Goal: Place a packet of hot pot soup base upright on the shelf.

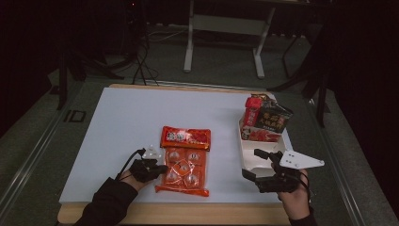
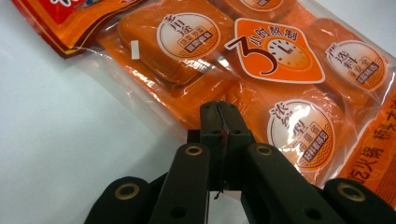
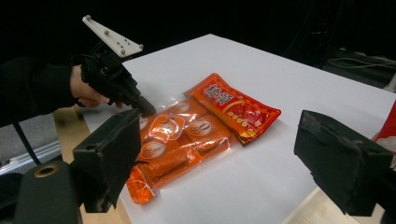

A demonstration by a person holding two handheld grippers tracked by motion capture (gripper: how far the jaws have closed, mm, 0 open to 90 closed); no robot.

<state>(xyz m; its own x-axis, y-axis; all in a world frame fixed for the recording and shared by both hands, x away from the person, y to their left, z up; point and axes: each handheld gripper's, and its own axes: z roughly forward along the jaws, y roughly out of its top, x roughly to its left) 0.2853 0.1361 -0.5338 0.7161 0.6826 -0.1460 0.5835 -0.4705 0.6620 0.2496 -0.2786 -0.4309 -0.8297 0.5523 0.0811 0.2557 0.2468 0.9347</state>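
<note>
While the left gripper (image 1: 157, 168) holds its fingers (image 2: 219, 122) fully closed at the left edge of the orange sachet pack (image 1: 184, 171), gripping nothing visible, a sideways push could slide the pack or tear its film. Right of it, the right gripper (image 1: 256, 165) stands wide open, empty, beside the white tray (image 1: 246, 157). The pack lies near-centre on the white tabletop (image 1: 127, 122); the room is dark.

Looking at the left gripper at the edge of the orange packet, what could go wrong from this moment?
1. The left gripper is shut, its jaws at the clear film edge of the orange packet. They may be pinching film only, which could slip or tear if lifted.
2. The packet's lower end lies near the table's front edge; a push could slide it off.
3. The right gripper is open beside the white tray and could bump it.
</note>
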